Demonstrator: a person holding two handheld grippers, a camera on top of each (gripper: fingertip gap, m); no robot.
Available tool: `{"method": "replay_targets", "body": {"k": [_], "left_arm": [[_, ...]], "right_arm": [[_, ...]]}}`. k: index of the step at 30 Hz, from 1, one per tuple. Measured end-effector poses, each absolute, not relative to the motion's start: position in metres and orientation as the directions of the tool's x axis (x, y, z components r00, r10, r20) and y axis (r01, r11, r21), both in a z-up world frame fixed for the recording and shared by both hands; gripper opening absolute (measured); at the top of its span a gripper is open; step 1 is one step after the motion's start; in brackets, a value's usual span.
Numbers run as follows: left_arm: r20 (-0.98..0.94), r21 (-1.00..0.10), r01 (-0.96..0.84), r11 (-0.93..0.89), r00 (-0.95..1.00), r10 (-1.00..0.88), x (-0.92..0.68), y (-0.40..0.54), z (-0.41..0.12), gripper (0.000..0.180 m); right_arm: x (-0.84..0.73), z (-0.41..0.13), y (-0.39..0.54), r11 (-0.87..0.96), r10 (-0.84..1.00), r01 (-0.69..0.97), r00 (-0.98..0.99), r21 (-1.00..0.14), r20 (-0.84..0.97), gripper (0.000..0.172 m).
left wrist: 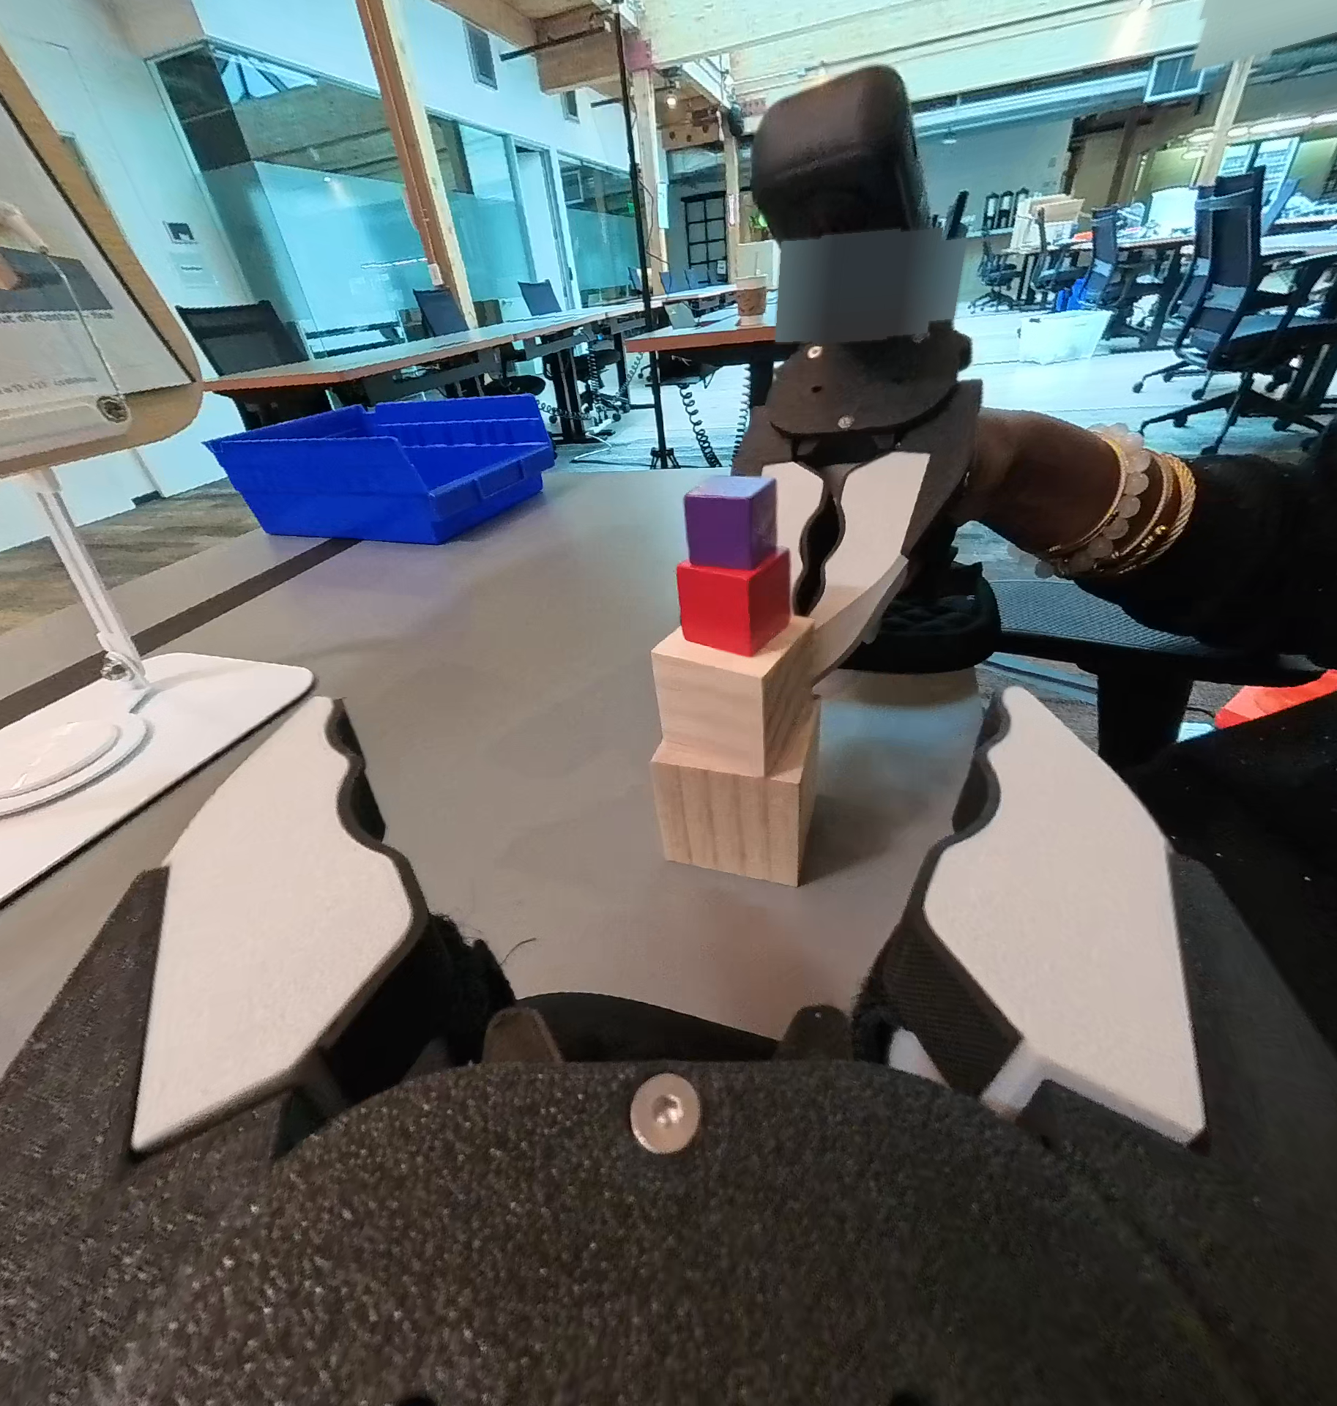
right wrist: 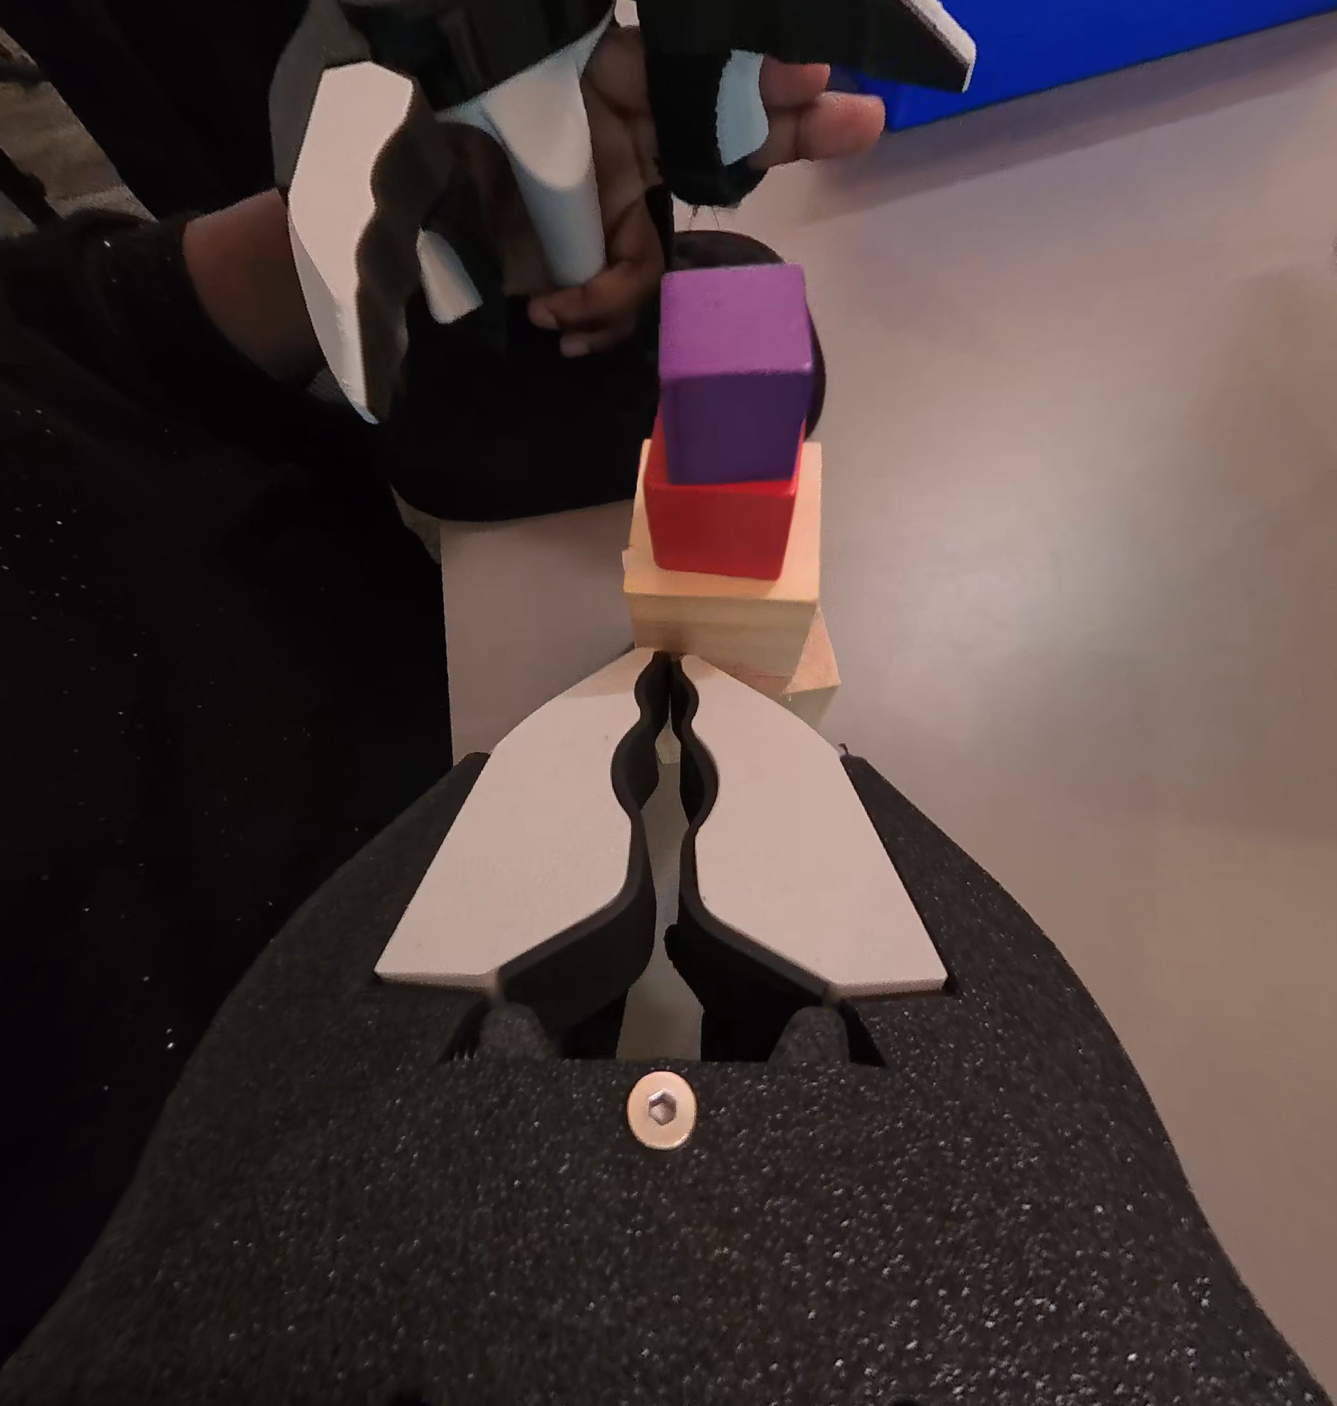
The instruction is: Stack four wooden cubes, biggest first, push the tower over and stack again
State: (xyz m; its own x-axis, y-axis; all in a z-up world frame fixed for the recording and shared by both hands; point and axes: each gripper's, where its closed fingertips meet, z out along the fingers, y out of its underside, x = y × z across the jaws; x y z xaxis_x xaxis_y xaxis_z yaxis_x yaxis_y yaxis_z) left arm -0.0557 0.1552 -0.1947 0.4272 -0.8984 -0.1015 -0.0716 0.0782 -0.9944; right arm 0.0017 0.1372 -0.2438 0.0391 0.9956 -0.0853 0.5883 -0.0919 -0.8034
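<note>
While a four-block tower stands on the grey tabletop (left wrist: 452,685), the right gripper (right wrist: 664,660) comes at it with its two white fingers pressed together on nothing, their joined tips touching the side of the upper pale wooden cube (left wrist: 730,688). Held that way, the fingers look set to act as a single blunt point, suited to nudging a block rather than gripping it, and the contact sits at a level where the stack is visibly out of line.

The lower pale wooden cube (left wrist: 730,818) forms the base of the tower and sits turned at a slight angle to the cube above it. A small glossy red cube (left wrist: 730,601) rests on the upper wooden cube, off-centre, and a smaller purple cube (left wrist: 728,521) tops the tower.

On the opposite side of the tower from the right gripper, the left gripper (left wrist: 669,749) is spread wide and empty, its white fingers (left wrist: 285,898) flanking the base without touching any block, a stance that looks like a guard against a topple.

Well behind the tower lies an empty blue plastic bin (left wrist: 391,475). To the tower's left stands a framed sign on a white stand (left wrist: 118,685).
</note>
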Motion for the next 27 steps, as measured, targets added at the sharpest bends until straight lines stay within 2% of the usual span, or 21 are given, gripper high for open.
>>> {"method": "replay_targets", "body": {"k": [16,27], "left_arm": [[-0.104,-0.995,-0.055,0.089,0.47,-0.876,-0.06,0.159,-0.191,0.146],[-0.108,-0.994,-0.046,0.098,0.478,-0.872,-0.061,0.16,-0.19,0.146]], "right_arm": [[-0.023,-0.232,0.139,-0.11,0.992,0.539,0.01,-0.835,-0.124,0.0],[-0.029,-0.218,0.147,-0.064,0.998,0.462,0.01,-0.885,-0.067,0.0]]}}
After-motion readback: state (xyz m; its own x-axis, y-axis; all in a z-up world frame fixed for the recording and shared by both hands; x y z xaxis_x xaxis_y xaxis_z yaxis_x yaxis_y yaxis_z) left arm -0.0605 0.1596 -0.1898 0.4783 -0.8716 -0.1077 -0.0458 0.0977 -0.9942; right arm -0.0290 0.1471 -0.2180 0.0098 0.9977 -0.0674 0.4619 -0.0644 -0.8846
